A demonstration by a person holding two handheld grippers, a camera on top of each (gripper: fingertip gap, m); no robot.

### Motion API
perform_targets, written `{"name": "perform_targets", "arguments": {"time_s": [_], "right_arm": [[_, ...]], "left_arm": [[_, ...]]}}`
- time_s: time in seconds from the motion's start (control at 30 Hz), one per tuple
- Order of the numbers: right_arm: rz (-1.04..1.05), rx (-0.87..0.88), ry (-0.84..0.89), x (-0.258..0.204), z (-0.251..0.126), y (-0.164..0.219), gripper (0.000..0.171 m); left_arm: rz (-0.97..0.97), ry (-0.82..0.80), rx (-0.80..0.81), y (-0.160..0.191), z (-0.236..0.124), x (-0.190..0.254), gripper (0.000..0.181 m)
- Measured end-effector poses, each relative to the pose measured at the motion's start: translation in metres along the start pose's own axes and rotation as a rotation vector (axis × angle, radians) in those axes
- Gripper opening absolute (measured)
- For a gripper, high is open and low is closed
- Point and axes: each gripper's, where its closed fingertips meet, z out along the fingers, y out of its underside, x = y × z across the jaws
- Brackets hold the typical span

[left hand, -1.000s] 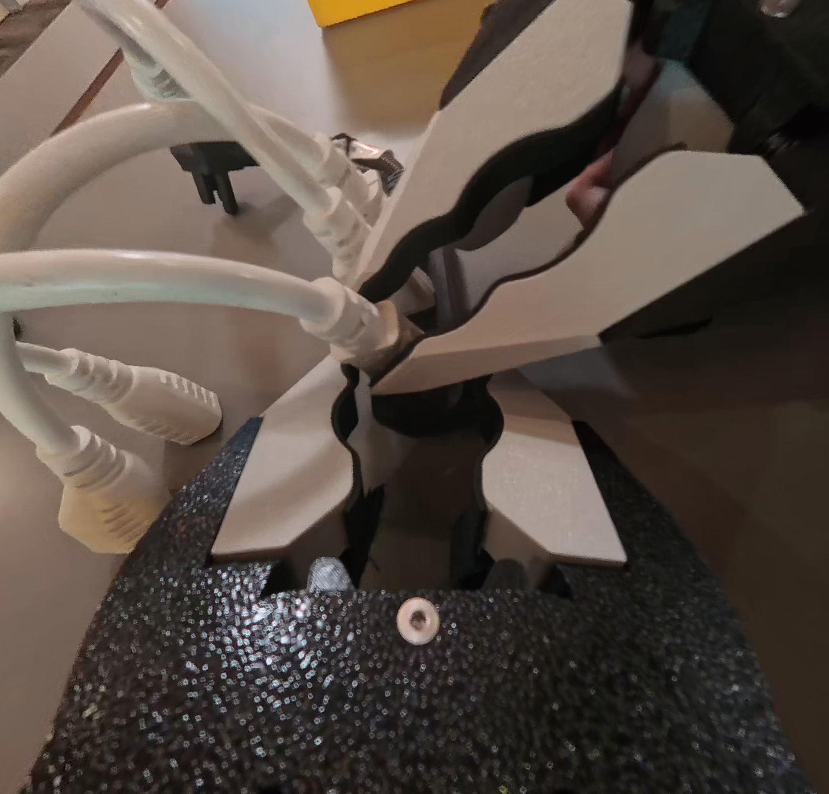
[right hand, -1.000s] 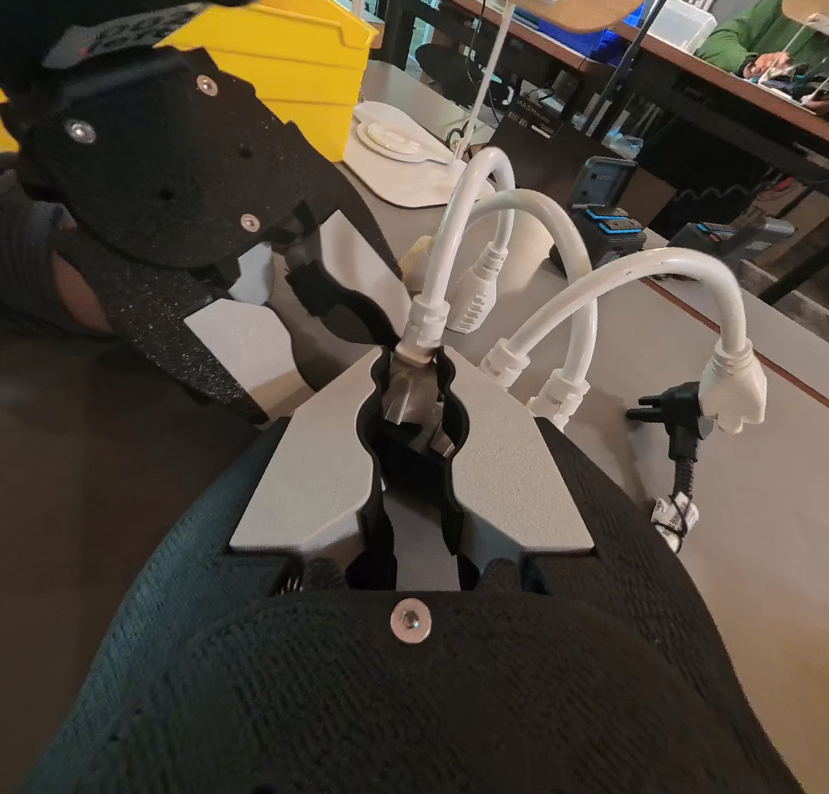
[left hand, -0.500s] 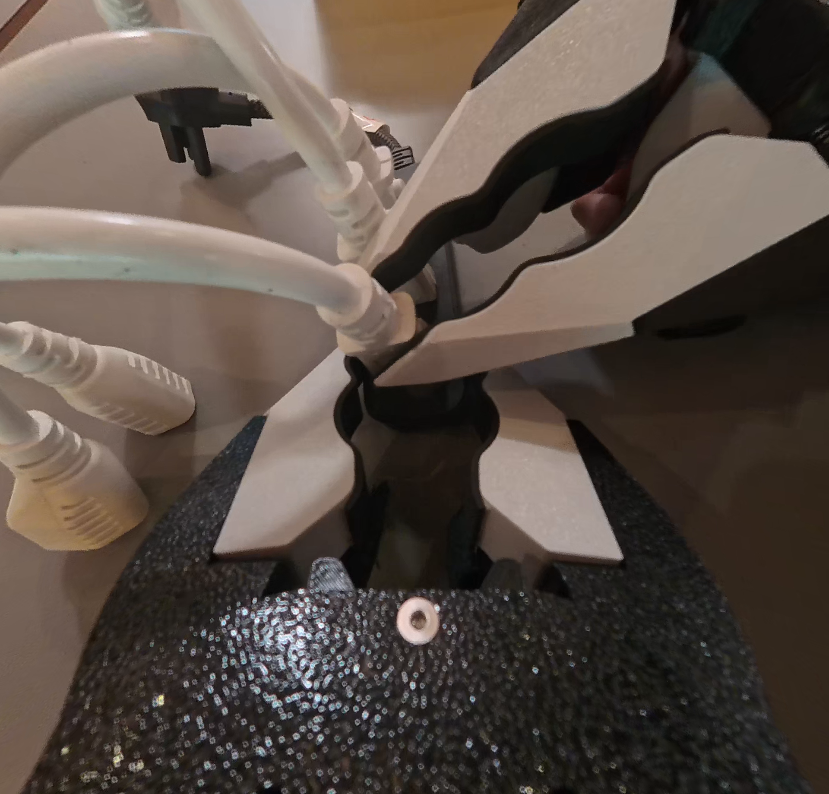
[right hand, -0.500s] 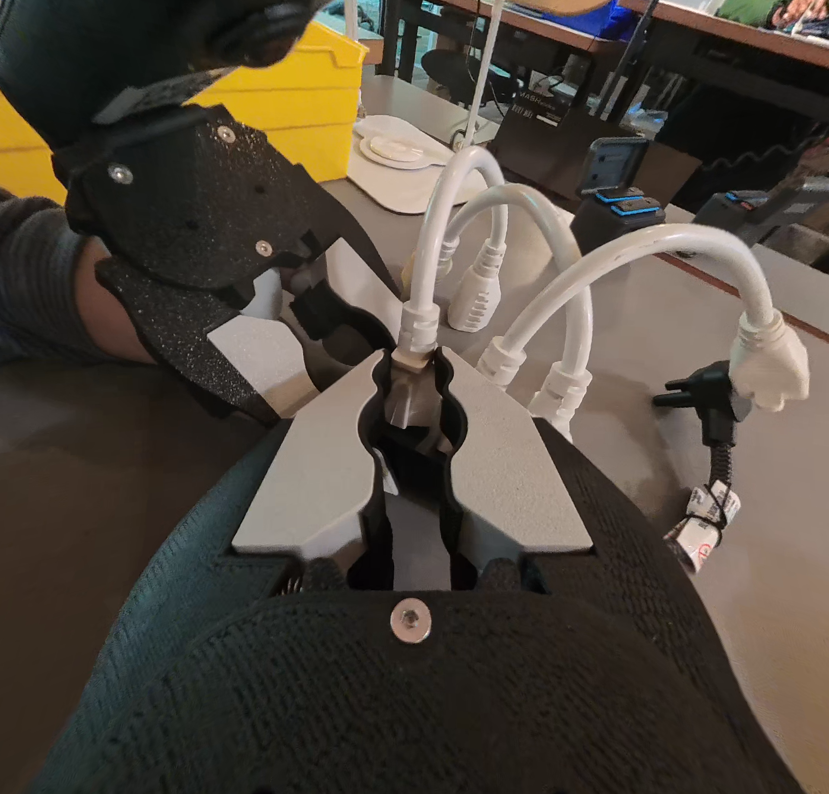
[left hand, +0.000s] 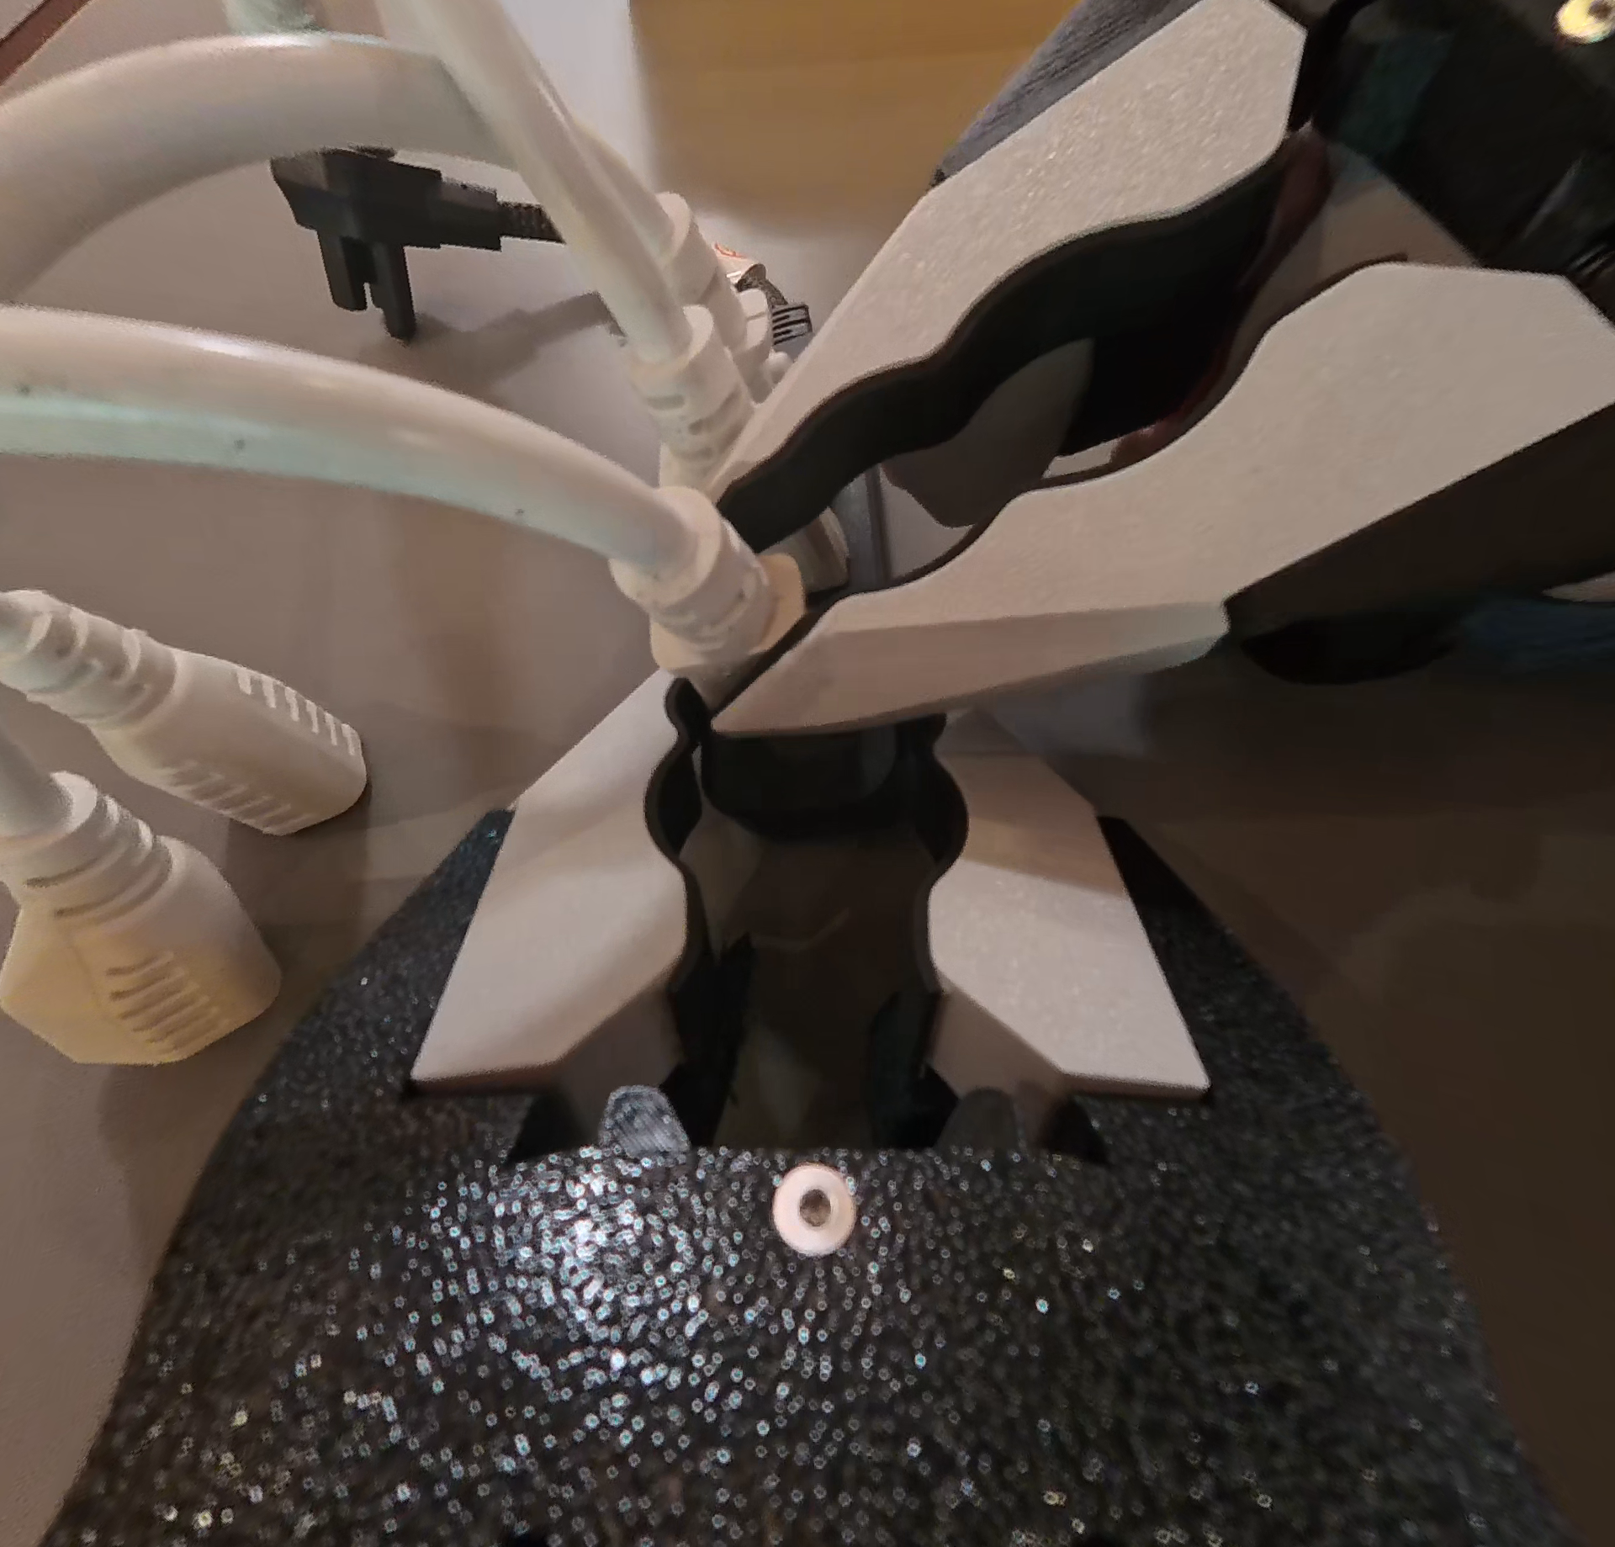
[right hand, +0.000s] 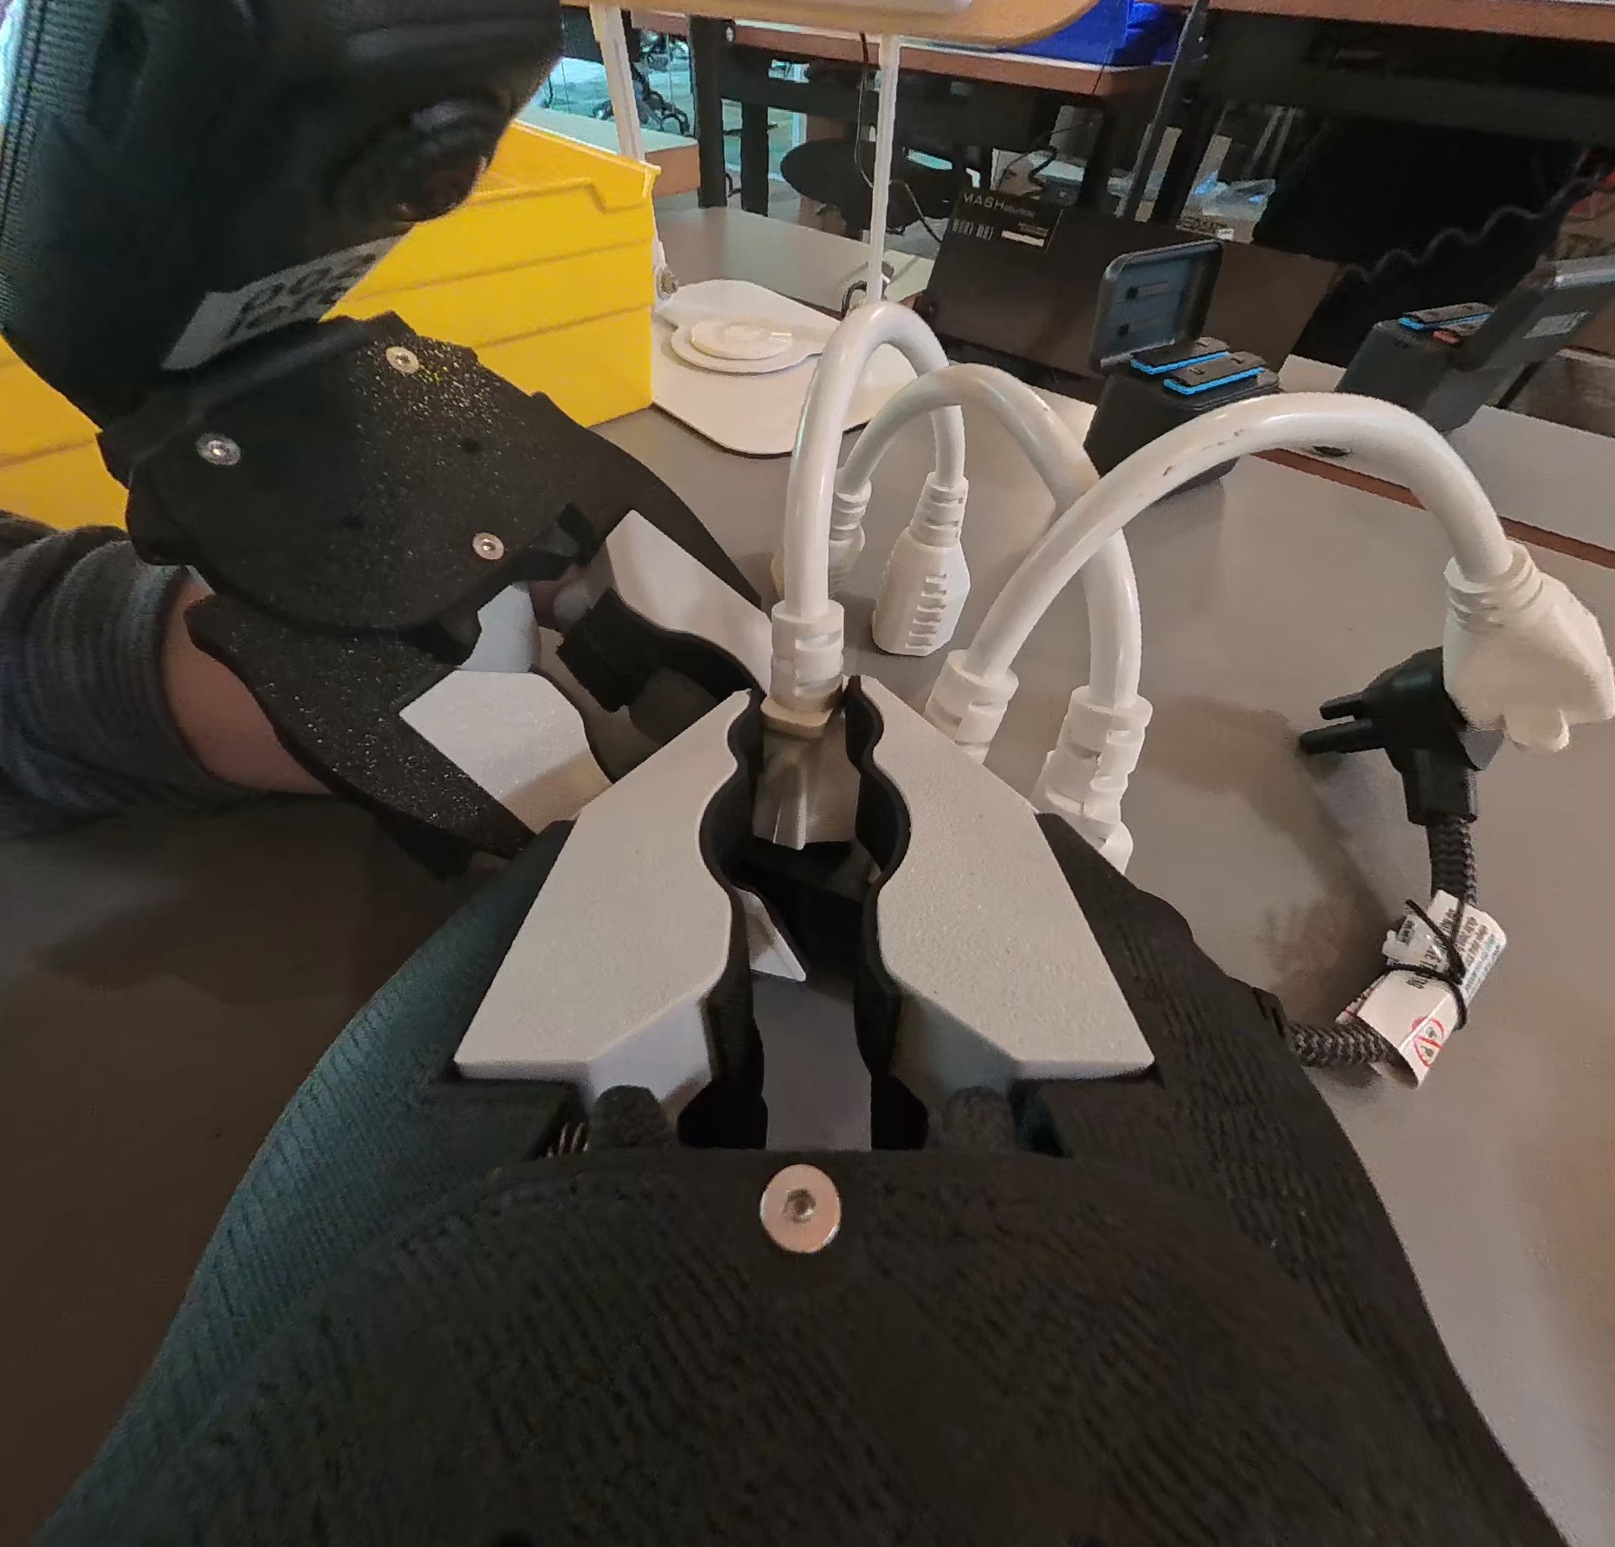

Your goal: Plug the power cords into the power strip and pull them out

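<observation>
My right gripper (right hand: 800, 692) is shut on the plug (right hand: 791, 771) of a short white cord (right hand: 804, 456) that arches up and away. The grey power strip (right hand: 813, 1068) runs under that plug, mostly hidden by the fingers. My left gripper (left hand: 804, 753) holds the strip's dark end between its jaws. In the right wrist view it reaches in from the left (right hand: 647, 701). In the left wrist view the right gripper (left hand: 734, 605) comes in from the upper right, closed on the same plug (left hand: 813, 544). Two more white cords (right hand: 1049, 631) go down beside the right finger.
A black plug (right hand: 1398, 718) on a braided cable lies on the grey table (right hand: 1311, 1243) to the right, with a free white socket end (right hand: 1521, 666) above it. A yellow bin (right hand: 542, 299), a white lamp base (right hand: 752, 369) and black cases (right hand: 1180, 369) stand behind. Some 6 cm of space lies between my two pairs of fingers.
Both grippers keep their hold. The right wrist view has tilted up a little, and the cords sit slightly higher and nearer in both views.
</observation>
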Motion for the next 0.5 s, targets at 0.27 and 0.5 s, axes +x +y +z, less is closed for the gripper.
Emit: {"name": "perform_targets", "arguments": {"time_s": [0.27,0.5], "right_arm": [[-0.05,-0.013,-0.062,-0.004,0.002,0.002,0.017],[-0.23,-0.019,-0.028,-0.011,0.0,0.004,0.032]], "left_arm": [[0.029,-0.043,-0.017,0.002,0.0,-0.003,0.046],[0.024,-0.036,-0.016,0.002,0.0,-0.002,0.046]]}}
